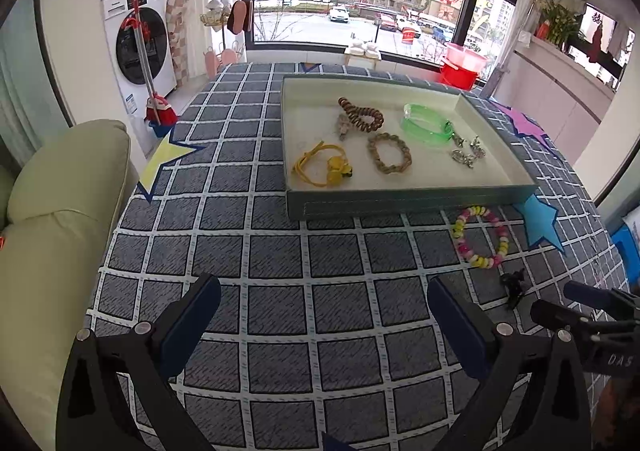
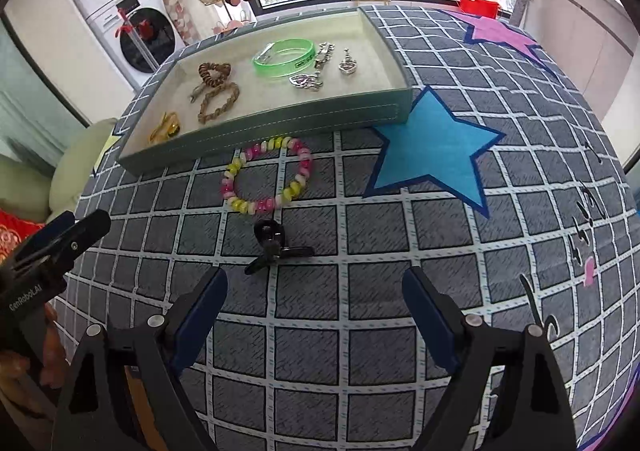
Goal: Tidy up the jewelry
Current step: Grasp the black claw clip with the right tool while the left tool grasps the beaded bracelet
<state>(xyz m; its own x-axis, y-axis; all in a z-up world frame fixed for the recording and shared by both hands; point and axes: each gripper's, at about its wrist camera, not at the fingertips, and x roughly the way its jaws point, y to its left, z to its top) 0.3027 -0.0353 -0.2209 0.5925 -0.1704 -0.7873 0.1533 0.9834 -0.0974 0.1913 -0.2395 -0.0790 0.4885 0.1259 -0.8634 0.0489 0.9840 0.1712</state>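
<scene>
Left gripper [image 1: 324, 315]: jaws spread wide, nothing between pads, over bare checked tablecloth [image 1: 280, 259] on the near side of the tray.
Tray [image 1: 400, 203], shallow, grey-green wall, pale lining, on the cloth. Contents left to right: yellow hair tie [image 1: 324, 167]; brown spiral hair tie [image 1: 360, 113] toward the far wall, small pale trinket just beside it; braided tan bracelet [image 1: 390, 153]; green bangle [image 1: 426, 125]; silver chain pieces [image 1: 466, 151] touching the bangle's right end.
Pink-and-yellow beaded bracelet [image 2: 266, 175] outside the tray, flat on the cloth, just beside the near wall.
Black hair clip [image 2: 276, 247] near that bracelet, between it and right gripper.
Blue star [image 2: 432, 147] at the tray's right corner.
Right gripper [image 2: 314, 307]: jaws spread wide, empty, short of the clip, no contact.
</scene>
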